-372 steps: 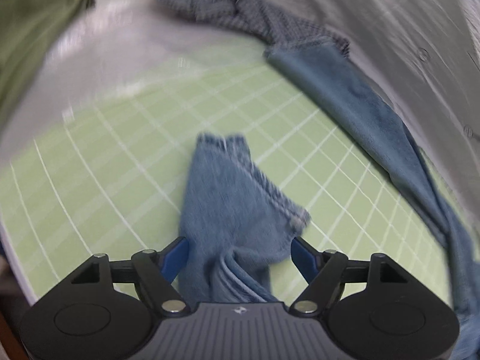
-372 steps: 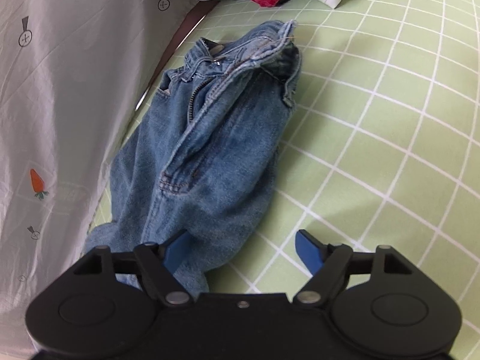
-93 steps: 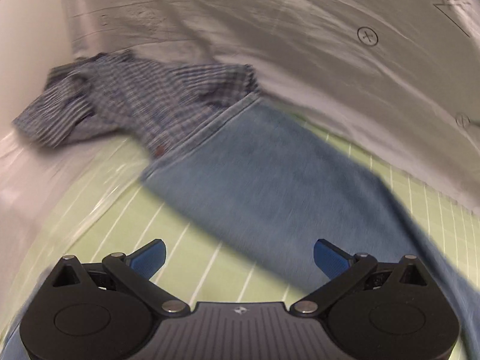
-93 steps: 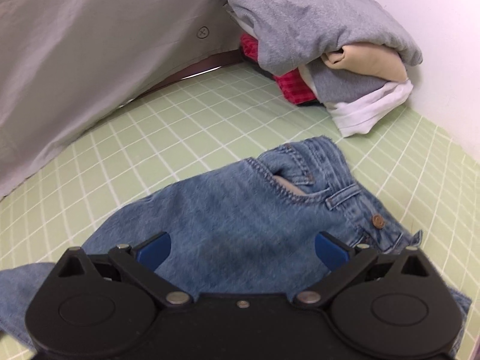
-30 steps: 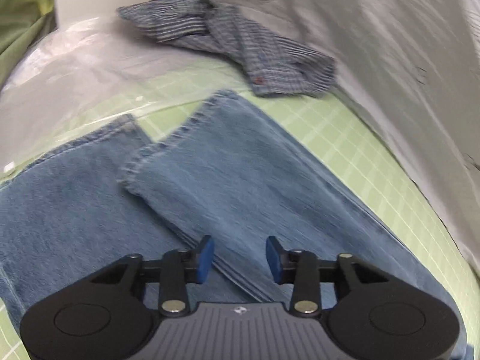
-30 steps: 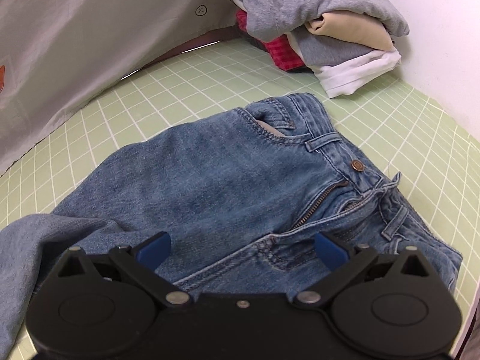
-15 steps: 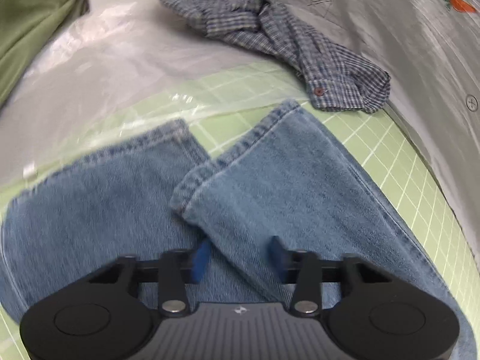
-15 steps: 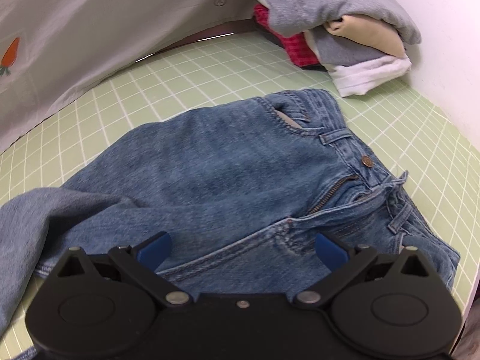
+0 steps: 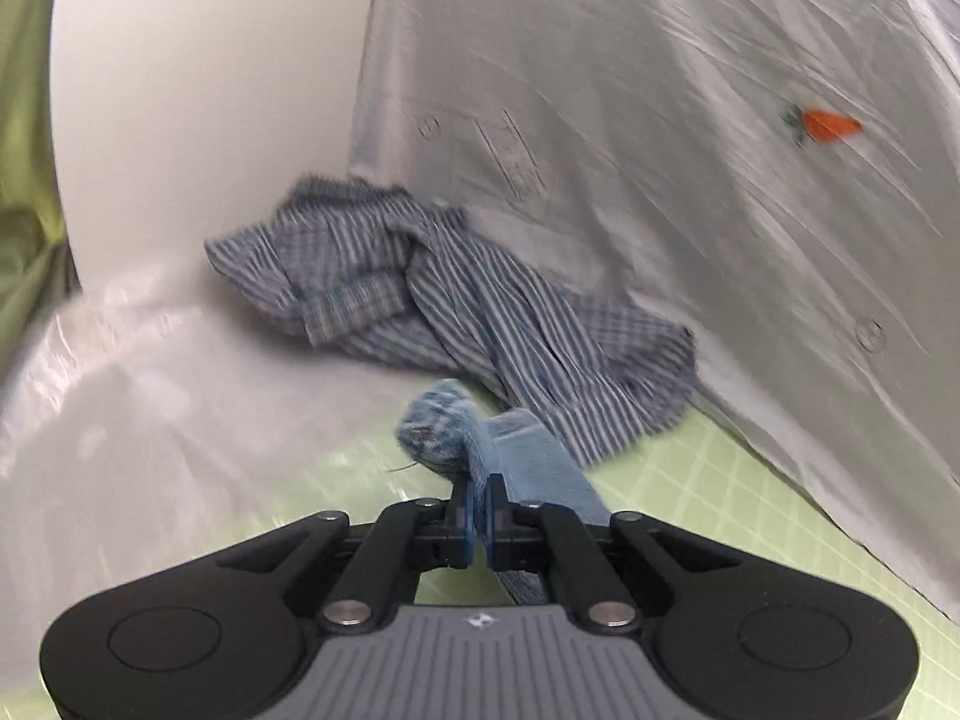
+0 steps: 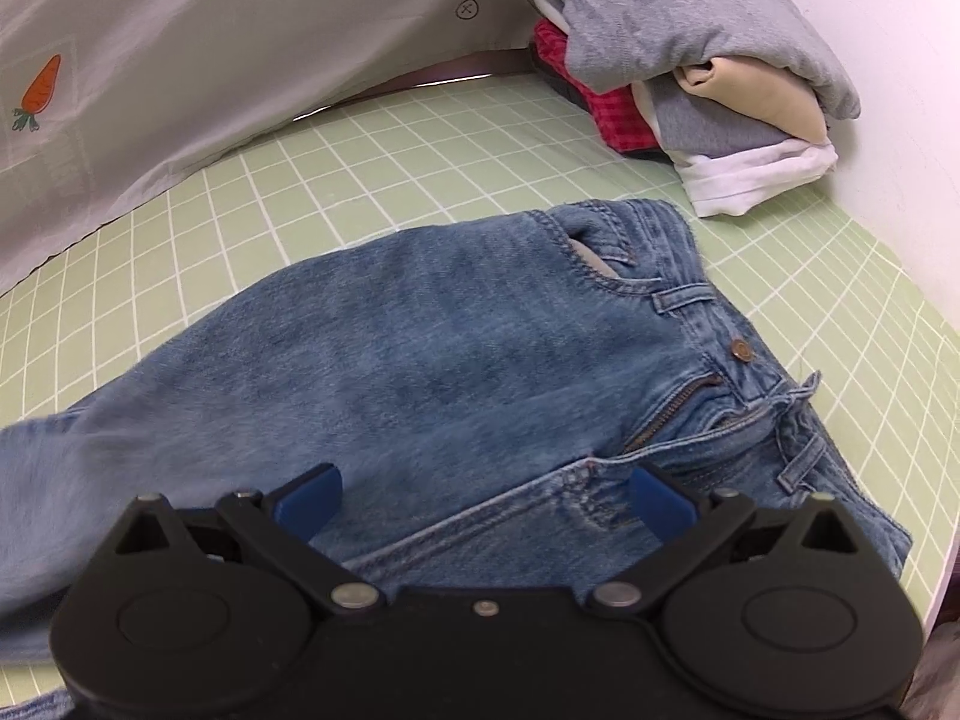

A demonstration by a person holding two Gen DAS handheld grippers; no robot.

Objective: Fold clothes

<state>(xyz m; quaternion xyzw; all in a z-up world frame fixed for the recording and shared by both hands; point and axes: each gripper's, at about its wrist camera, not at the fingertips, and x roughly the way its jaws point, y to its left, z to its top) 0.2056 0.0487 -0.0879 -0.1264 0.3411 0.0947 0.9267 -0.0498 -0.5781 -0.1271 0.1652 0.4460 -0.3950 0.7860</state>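
Blue jeans (image 10: 456,354) lie spread on the green grid mat (image 10: 420,138), waistband and button toward the right. My right gripper (image 10: 483,495) hangs open just above the jeans near the fly, with denim under the gap and nothing pinched. In the left wrist view my left gripper (image 9: 478,489) is shut on a bunched jeans leg hem (image 9: 444,426), lifted off the mat; the leg trails back under the gripper.
A crumpled blue striped shirt (image 9: 420,306) lies past the held hem, beside clear plastic sheeting (image 9: 132,396). A grey cloth with a carrot print (image 9: 660,150) hangs along the back. A stack of folded clothes (image 10: 690,42) sits at the far right corner by the white wall.
My left gripper closed on the jeans leg hem and raised it, swinging the view up toward the striped shirt. The right gripper stayed open over the waist area.
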